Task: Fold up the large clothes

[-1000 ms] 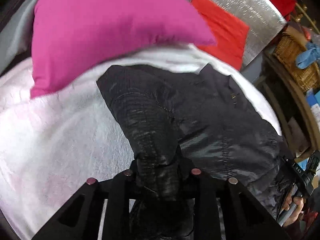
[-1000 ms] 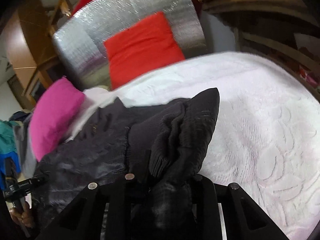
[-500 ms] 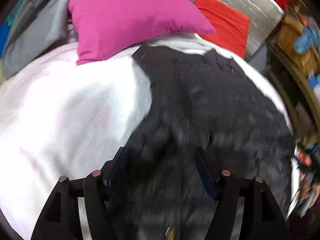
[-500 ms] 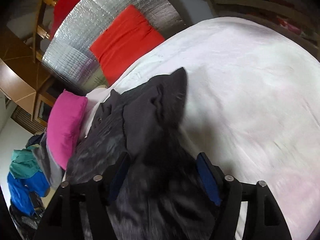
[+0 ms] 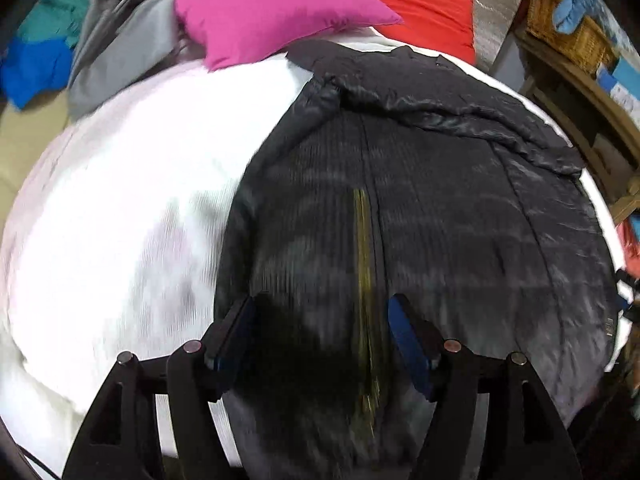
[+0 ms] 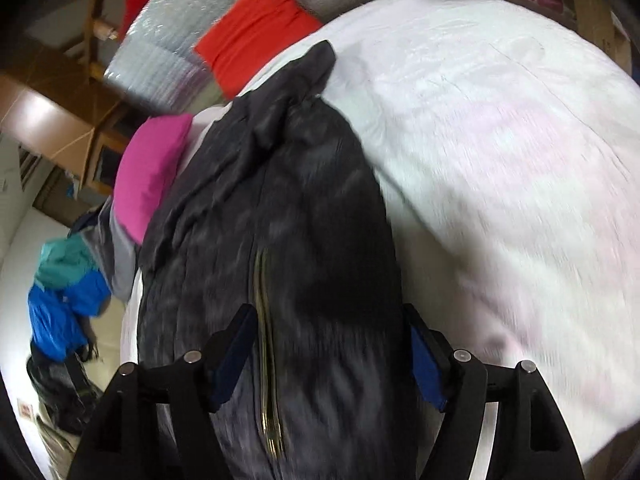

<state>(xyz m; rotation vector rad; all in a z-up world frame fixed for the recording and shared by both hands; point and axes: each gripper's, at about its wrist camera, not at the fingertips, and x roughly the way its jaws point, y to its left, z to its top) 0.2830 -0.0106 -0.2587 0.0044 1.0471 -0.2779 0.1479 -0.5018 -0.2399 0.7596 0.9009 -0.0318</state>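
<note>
A large black jacket (image 5: 420,208) with a gold zip lies spread on the white bedspread (image 5: 128,208), its sleeves folded across the far end. My left gripper (image 5: 320,312) stands open over the jacket's near part, nothing between its blue pads. In the right wrist view the same jacket (image 6: 288,208) runs away from me along the bedspread (image 6: 500,168). Over its near end my right gripper (image 6: 330,320) is open too, and its pads grip nothing. Both views are blurred by motion.
A pink pillow (image 5: 276,8) and a red cushion (image 5: 424,12) lie at the bed's head against a silver panel (image 6: 168,60). Grey, teal and blue clothes (image 5: 44,48) are piled at the left. A wicker basket (image 5: 568,28) sits on wooden shelves at the right.
Both grippers were shut on the jacket's cuffs a second ago. They have let go and drawn back along the jacket, which now lies flat with its sleeves folded in.
</note>
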